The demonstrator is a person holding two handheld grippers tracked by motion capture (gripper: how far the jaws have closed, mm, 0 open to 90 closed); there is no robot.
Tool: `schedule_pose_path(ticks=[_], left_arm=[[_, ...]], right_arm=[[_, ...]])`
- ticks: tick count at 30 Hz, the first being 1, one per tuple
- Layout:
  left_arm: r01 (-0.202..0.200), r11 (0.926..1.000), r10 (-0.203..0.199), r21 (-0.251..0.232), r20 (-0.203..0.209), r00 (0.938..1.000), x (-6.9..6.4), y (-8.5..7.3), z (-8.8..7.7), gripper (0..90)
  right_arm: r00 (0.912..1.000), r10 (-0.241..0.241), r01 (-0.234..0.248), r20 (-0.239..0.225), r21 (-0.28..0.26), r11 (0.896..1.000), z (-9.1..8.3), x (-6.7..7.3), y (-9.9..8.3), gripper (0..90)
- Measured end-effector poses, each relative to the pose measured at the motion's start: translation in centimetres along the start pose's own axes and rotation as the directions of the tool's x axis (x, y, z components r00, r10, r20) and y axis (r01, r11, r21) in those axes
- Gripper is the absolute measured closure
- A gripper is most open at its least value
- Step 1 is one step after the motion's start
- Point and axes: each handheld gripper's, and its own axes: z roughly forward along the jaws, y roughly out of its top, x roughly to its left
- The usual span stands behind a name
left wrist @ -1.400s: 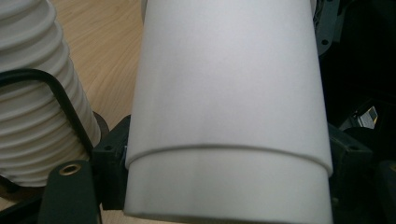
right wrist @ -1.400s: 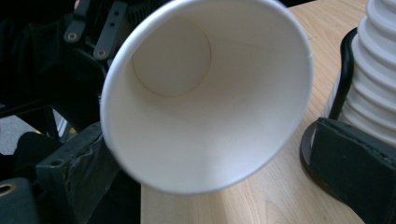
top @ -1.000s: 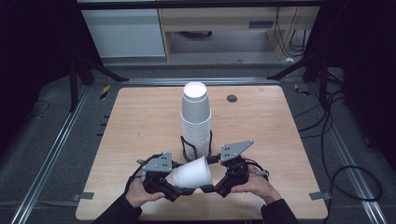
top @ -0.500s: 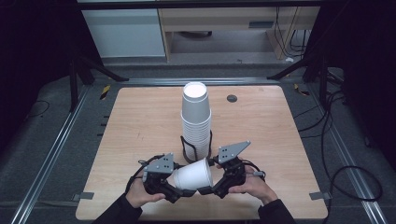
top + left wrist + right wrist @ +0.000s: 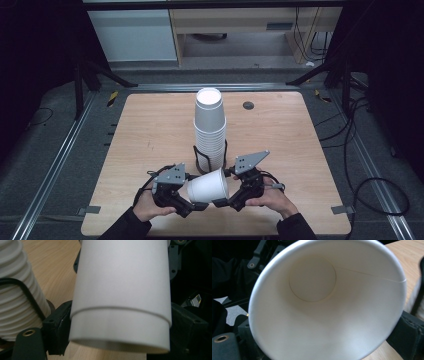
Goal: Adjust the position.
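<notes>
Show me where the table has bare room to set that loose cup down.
Bare wood lies left and right of the cup stack out to the table edges. The near-centre is crowded: both tongs hold the loose cup before the stack's holder.

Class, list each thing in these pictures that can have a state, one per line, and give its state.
Loose paper cup: on its side, held above the table, empty inside.
Cup stack: upright in its black wire holder, bottoms up.
Left hand-held gripper: shut on the loose paper cup.
Right hand-held gripper: shut on the loose paper cup.
</notes>
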Motion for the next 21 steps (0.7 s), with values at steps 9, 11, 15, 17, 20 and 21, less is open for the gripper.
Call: schedule_pose_path(ticks=[9,11,15,17,20,21], left_arm=[[0.037,0.9954,-0.032,0.088,-0.056,0.9979,0.9,-0.3,-0.9,11.3],[0.037,0.9922,-0.029,0.119,-0.067,0.9973,1.1,-0.4,-0.8,10.9],[0.036,0.9893,-0.025,0.141,-0.077,0.9967,1.1,-0.6,-0.3,10.5],[0.027,0.9877,-0.016,0.154,-0.076,0.9970,1.1,-0.6,-0.2,10.4],[0.026,0.9862,-0.014,0.164,-0.074,0.9972,1.1,-0.6,0.0,10.3],[0.024,0.9851,-0.012,0.170,-0.073,0.9972,1.1,-0.6,0.0,10.4]], right_arm=[[0.9943,-0.038,0.032,0.099,0.066,0.997,-1.5,-0.5,1.2,6.9],[0.9922,-0.052,0.041,0.113,0.103,0.994,-1.4,-0.6,1.6,6.9],[0.9910,-0.073,0.055,0.112,0.153,0.987,-0.7,-0.7,2.4,6.9],[0.9900,-0.087,0.066,0.111,0.180,0.981,-0.2,-0.7,2.6,6.9],[0.9891,-0.101,0.075,0.107,0.223,0.972,0.6,-0.8,2.8,6.9],[0.9889,-0.105,0.077,0.105,0.242,0.967,1.0,-0.7,2.9,6.9]])
